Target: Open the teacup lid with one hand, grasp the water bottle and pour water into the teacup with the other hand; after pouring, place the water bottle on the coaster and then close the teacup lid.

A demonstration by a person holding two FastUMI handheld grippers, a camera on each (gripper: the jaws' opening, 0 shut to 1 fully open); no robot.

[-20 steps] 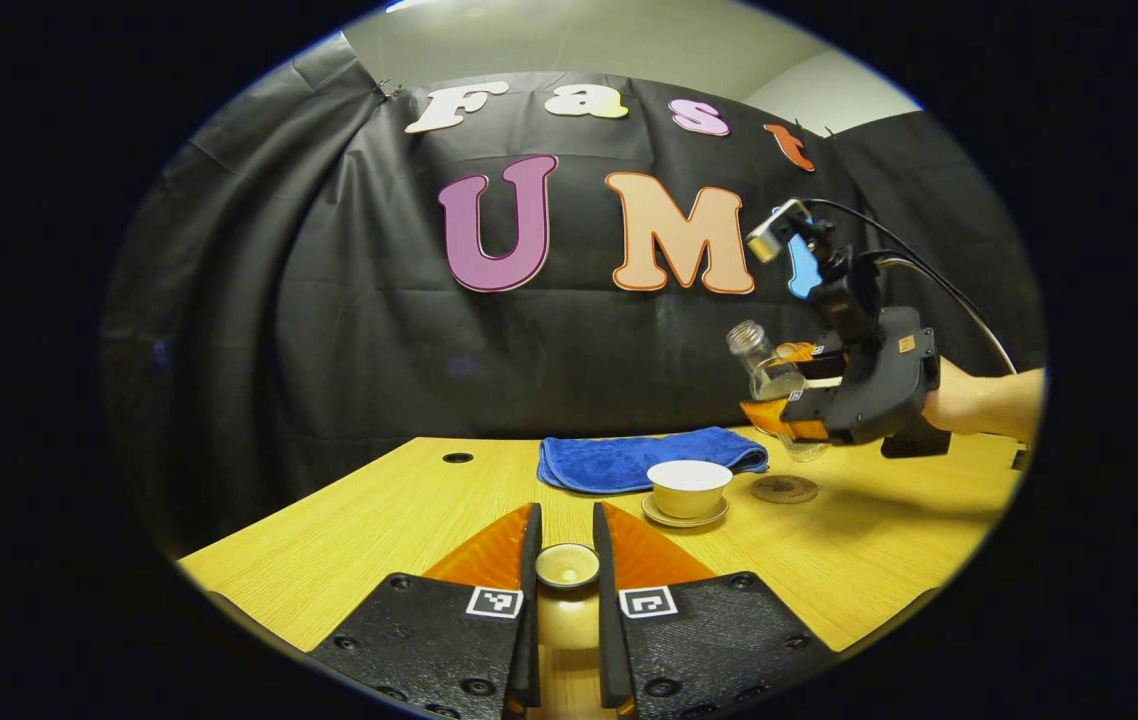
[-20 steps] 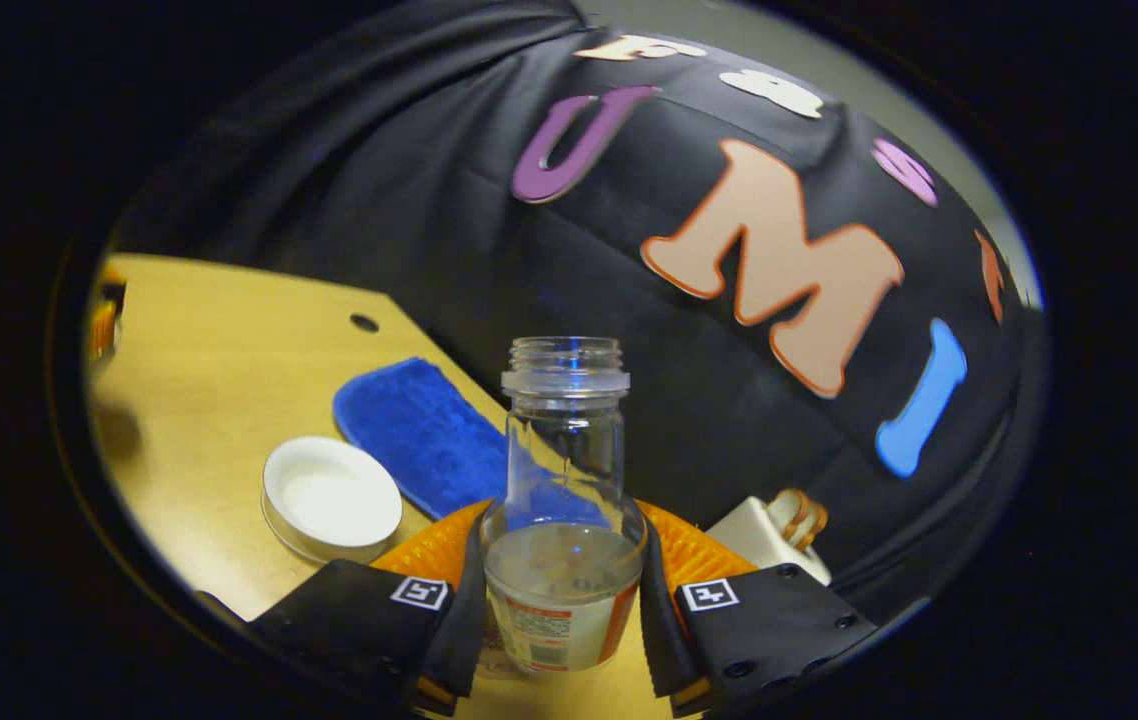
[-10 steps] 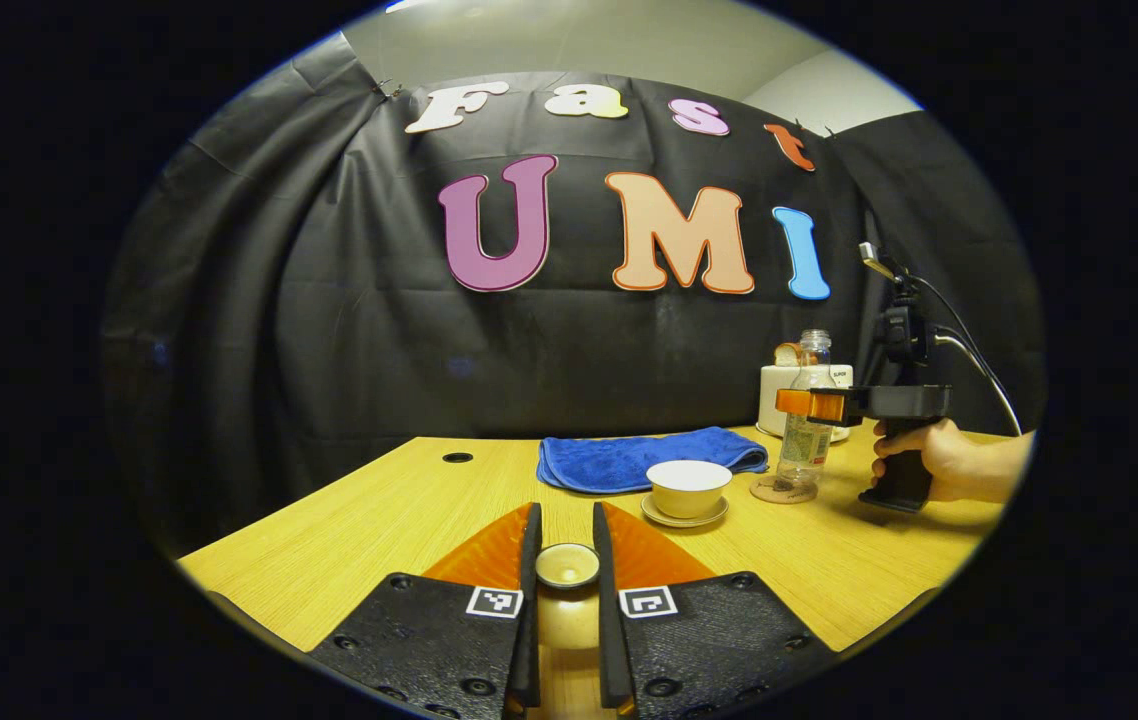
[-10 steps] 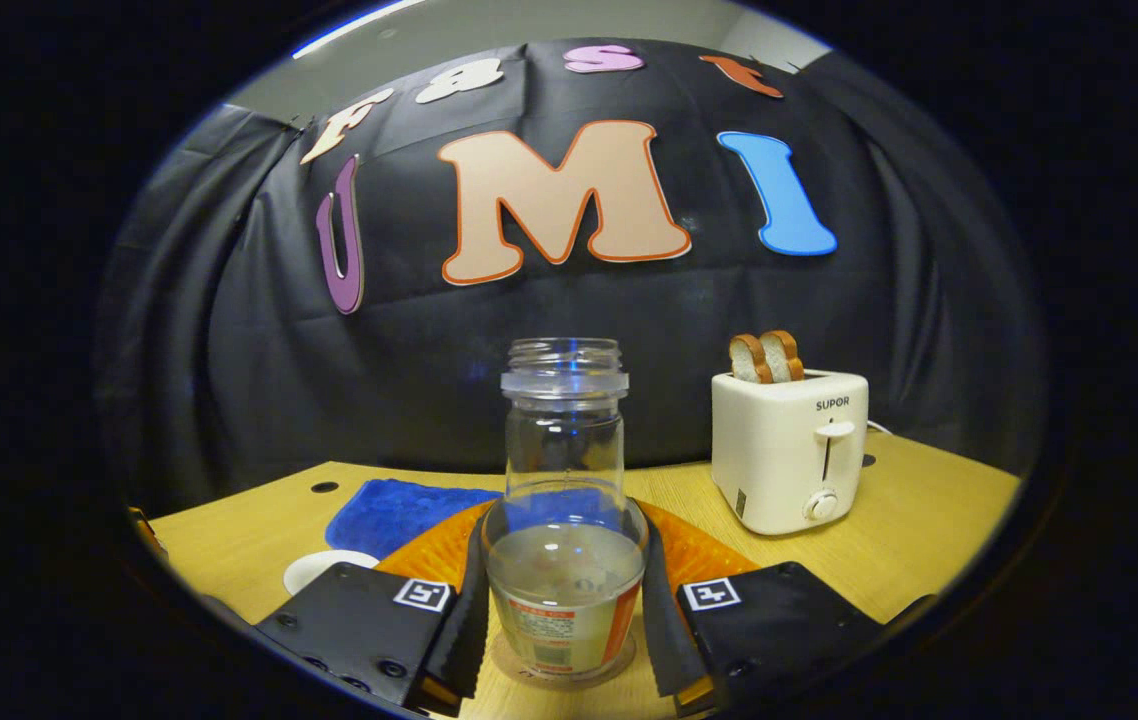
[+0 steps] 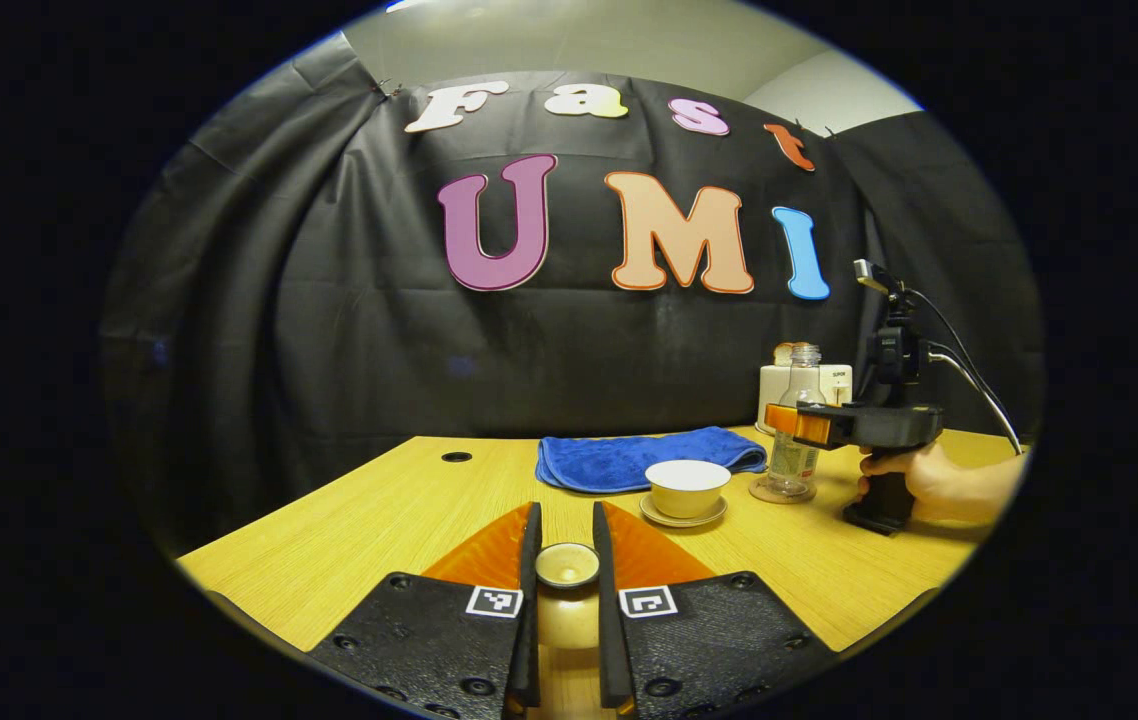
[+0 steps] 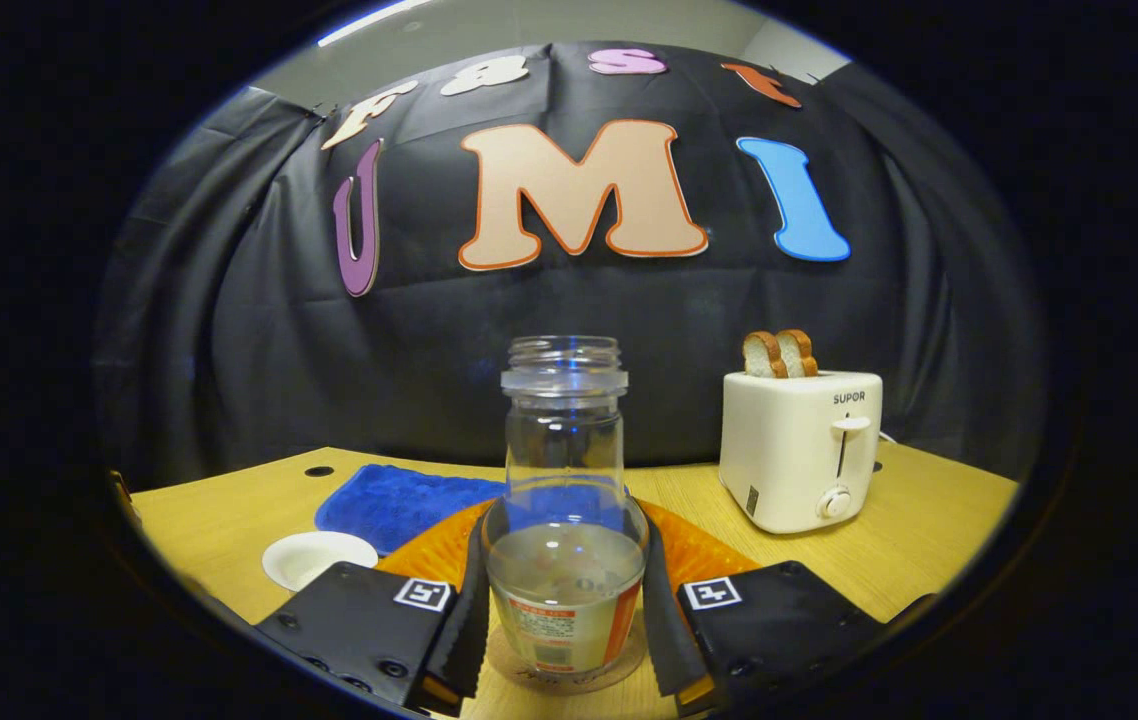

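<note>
The white teacup (image 5: 687, 487) stands uncovered on its saucer (image 5: 683, 517) near the table's middle; its rim (image 6: 319, 556) shows low at the left in the right gripper view. My left gripper (image 5: 566, 570) is shut on the knob of the teacup lid (image 5: 567, 564), held near the front edge. The clear uncapped water bottle (image 6: 564, 520), part full, stands upright on the round coaster (image 6: 569, 675). My right gripper (image 6: 563, 610) is shut on the bottle's lower body. From the left gripper view, the bottle (image 5: 795, 425) stands on the coaster (image 5: 779, 493) right of the cup.
A folded blue cloth (image 5: 644, 457) lies behind the cup. A white toaster (image 6: 801, 448) with two bread slices stands at the back right. The wooden table (image 5: 399, 510) has a round hole (image 5: 456, 457) at the back left. A hand (image 5: 939, 483) grips the right gripper's handle.
The right gripper swung the bottle from a tilt above the cup back upright and lowered it onto the coaster. The left gripper stayed still with the lid.
</note>
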